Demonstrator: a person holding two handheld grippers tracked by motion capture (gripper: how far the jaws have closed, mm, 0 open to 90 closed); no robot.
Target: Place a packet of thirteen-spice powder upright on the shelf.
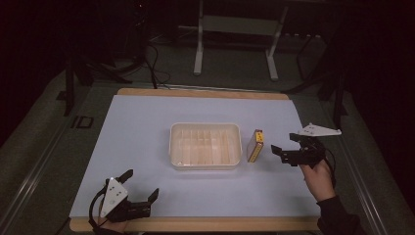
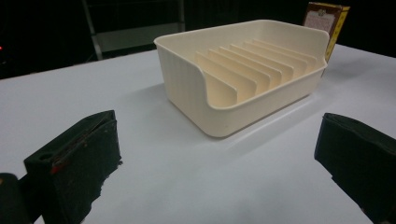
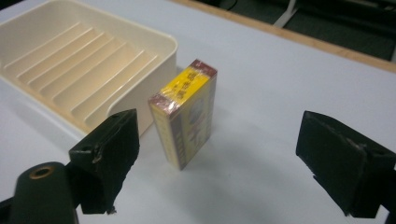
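Note:
A cream plastic tray (image 1: 205, 145) with several upright dividers sits mid-table; its near wall (image 2: 196, 100) faces the left gripper view. A small yellow and dark red box (image 1: 255, 145) stands on edge just right of the tray, wrapped in film (image 3: 184, 119). My right gripper (image 1: 285, 143) is open a short way right of the box, its jaws pointing at it and empty (image 3: 219, 158). My left gripper (image 1: 142, 185) rests open near the table's front left edge, well short of the tray, nothing between its jaws (image 2: 219, 177).
A pale blue mat (image 1: 137, 127) covers the wooden table (image 1: 195, 224). Beyond the far edge stand a white metal frame (image 1: 235, 34) and dark cables (image 1: 154, 68) on the floor.

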